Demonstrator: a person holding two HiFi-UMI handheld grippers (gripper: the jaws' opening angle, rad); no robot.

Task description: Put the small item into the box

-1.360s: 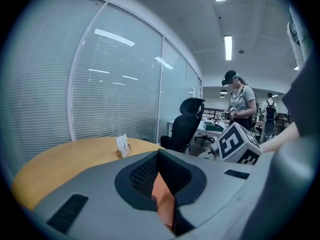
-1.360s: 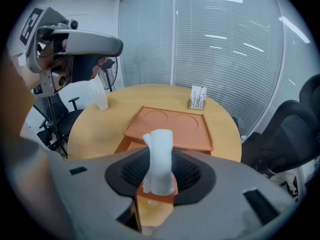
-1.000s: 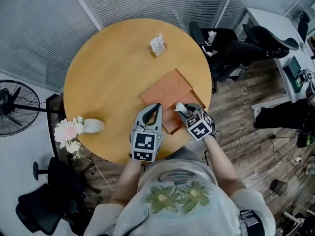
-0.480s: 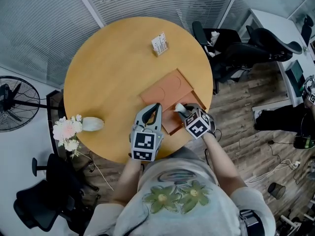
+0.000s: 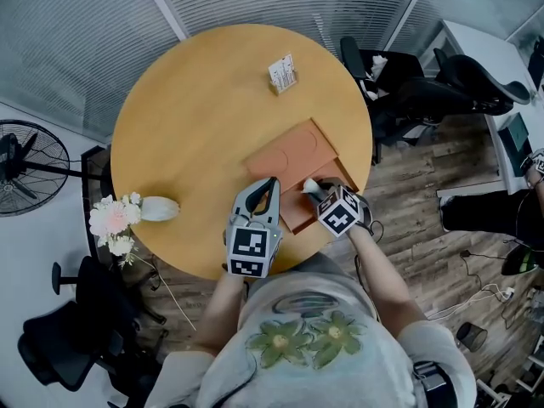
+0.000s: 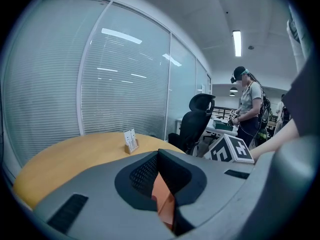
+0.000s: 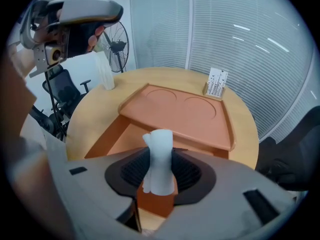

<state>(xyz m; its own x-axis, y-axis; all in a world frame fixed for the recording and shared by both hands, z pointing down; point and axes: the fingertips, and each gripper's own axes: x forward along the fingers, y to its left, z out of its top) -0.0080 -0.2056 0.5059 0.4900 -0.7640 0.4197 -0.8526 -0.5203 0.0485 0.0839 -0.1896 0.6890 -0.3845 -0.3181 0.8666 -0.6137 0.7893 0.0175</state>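
An orange box (image 5: 299, 216) lies open at the near edge of the round table (image 5: 195, 126), its flat lid (image 5: 293, 155) resting behind it. My right gripper (image 5: 314, 189) is shut on a small white roll (image 5: 310, 184) and tilts steeply down over the open box. In the right gripper view the roll (image 7: 161, 146) stands up between the pads, with the box floor (image 7: 125, 139) and lid (image 7: 180, 111) behind. My left gripper (image 5: 271, 184) rests at the box's left edge, jaws closed on a thin orange strip of the box (image 6: 161, 196).
A small card stand (image 5: 283, 73) sits at the far side of the table. A white vase of flowers (image 5: 127, 217) lies at the left rim. A fan (image 5: 30, 170) and office chairs (image 5: 399, 83) surround the table. A person (image 6: 247, 104) stands far off.
My right gripper has sunk a little toward the open box, still holding the white roll. The left gripper has stayed put.
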